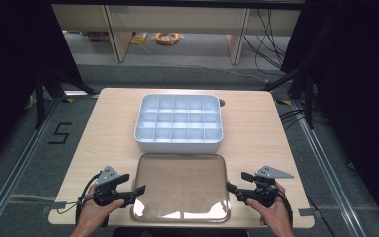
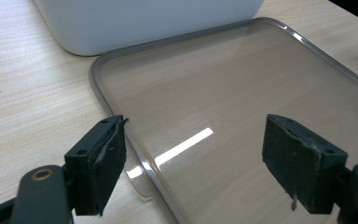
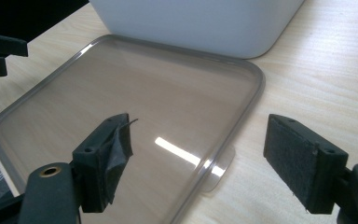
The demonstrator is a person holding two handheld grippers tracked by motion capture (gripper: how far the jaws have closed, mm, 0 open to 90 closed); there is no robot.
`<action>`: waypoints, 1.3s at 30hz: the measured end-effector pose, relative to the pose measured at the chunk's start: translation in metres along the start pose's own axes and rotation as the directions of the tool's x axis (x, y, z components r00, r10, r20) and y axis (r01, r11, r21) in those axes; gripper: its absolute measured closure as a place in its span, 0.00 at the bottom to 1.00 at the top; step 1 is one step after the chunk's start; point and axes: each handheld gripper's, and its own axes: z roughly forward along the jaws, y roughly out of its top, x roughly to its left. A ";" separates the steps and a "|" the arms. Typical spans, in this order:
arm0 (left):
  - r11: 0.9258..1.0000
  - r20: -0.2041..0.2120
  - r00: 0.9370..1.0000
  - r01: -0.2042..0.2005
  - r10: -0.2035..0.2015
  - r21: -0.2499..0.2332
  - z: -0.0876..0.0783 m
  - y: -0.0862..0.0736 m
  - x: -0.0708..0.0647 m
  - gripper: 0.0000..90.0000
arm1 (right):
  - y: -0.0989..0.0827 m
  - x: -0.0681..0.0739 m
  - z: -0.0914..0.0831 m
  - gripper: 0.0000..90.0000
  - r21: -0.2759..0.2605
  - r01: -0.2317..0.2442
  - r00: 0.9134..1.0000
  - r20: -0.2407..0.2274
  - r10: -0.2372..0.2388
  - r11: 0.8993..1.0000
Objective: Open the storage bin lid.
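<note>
A lab-style recording bay: a lone wooden table [image 1: 113, 118] mid-frame on grey carpet, black curtains [image 1: 355, 74] down both sides, cables [image 1: 269, 34] upper right, a taped "5" [image 1: 60, 133] at left, bare desks [image 1: 177, 24] along the top.

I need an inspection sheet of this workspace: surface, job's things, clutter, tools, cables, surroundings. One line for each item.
Surface: light wooden table, bare around the things.
Job's things: clear smoky plastic lid with rounded corners lies flat at the near edge; white plastic organiser box with grid compartments stands behind it, compartments look empty.
Clutter: nothing seen on the table.
Tools: left tool open, jaws on either side of the lid's left rim, not pressing; right tool open at the lid's right rim.
Cables: black cable trails from the left tool; black cables on the floor far right.
Surroundings: grey floor, wooden desk legs, yellow coil.
</note>
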 end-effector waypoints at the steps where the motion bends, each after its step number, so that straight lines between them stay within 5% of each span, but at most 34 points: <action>1: 1.000 0.002 1.000 -0.002 0.002 0.003 -0.001 -0.001 -0.002 0.24 | -0.001 0.002 -0.001 0.27 0.011 -0.032 0.999 -0.012 0.032 0.999; 2: 1.000 0.006 1.000 -0.006 0.006 -0.001 -0.002 -0.001 -0.003 0.24 | -0.002 0.001 -0.001 0.27 0.007 0.002 1.000 -0.006 -0.002 1.000; 5: 1.000 0.006 1.000 -0.018 0.018 0.000 -0.005 -0.003 -0.007 0.24 | -0.005 0.004 -0.004 0.27 0.028 -0.036 0.999 0.006 0.036 0.999; 6: 1.000 0.012 1.000 -0.021 0.021 -0.003 -0.005 -0.003 -0.007 0.24 | -0.005 0.002 -0.004 0.27 0.027 -0.013 1.000 0.002 0.013 1.000; 7: 1.000 0.012 1.000 -0.014 0.014 -0.004 -0.006 -0.004 -0.009 0.24 | -0.006 0.005 -0.006 0.26 0.018 -0.050 0.998 -0.022 0.050 0.999; 13: 1.000 0.024 0.999 -0.022 0.022 -0.008 -0.010 -0.007 -0.013 0.24 | -0.011 0.003 -0.012 0.26 -0.001 -0.020 1.000 -0.009 0.020 1.000; 17: 0.999 0.024 0.999 -0.041 0.041 -0.011 -0.013 -0.008 -0.016 0.23 | -0.015 0.009 -0.017 0.25 0.004 -0.058 0.998 -0.015 0.058 0.998; 19: 0.999 0.031 0.999 -0.039 0.039 -0.010 -0.014 -0.009 -0.017 0.23 | -0.016 0.008 -0.019 0.23 -0.008 -0.003 1.000 -0.018 0.003 1.000; 21: 0.999 0.026 0.999 -0.046 0.046 -0.013 -0.014 -0.011 -0.019 0.23 | -0.018 0.014 -0.021 0.21 0.009 -0.040 0.999 -0.029 0.040 0.999; 22: 0.999 0.032 0.998 -0.053 0.054 -0.009 -0.014 -0.012 -0.019 0.23 | -0.019 0.011 -0.020 0.20 -0.003 0.020 1.000 -0.024 -0.020 1.000; 23: 0.999 0.027 0.998 -0.052 0.052 -0.011 -0.015 -0.013 -0.020 0.23 | -0.020 0.015 -0.021 0.20 0.011 -0.031 0.999 -0.037 0.031 0.999; 24: 0.998 0.036 0.998 -0.056 0.056 -0.008 -0.015 -0.013 -0.020 0.23 | -0.021 0.013 -0.020 0.20 -0.007 0.012 0.999 -0.033 -0.012 1.000; 31: 0.996 0.046 0.995 -0.092 0.092 0.003 -0.018 -0.018 -0.026 0.22 | -0.028 0.018 -0.025 0.19 0.031 -0.031 0.999 -0.037 0.032 0.999; 32: 0.997 0.047 0.996 -0.074 0.073 0.005 -0.019 -0.019 -0.028 0.22 | -0.029 0.016 -0.022 0.19 0.011 -0.007 0.999 -0.035 0.008 1.000; 33: 0.995 0.051 0.994 -0.095 0.095 0.002 -0.019 -0.020 -0.028 0.22 | -0.030 0.019 -0.025 0.19 0.029 -0.042 0.998 -0.035 0.043 0.999; 34: 0.995 0.050 0.994 -0.095 0.095 0.003 -0.020 -0.020 -0.029 0.22 | -0.031 0.018 -0.023 0.19 0.011 -0.012 0.999 -0.032 0.012 1.000; 39: 0.995 0.043 0.994 -0.100 0.100 0.002 -0.025 -0.024 -0.033 0.22 | -0.034 0.022 -0.028 0.19 0.028 -0.018 1.000 -0.023 0.019 0.999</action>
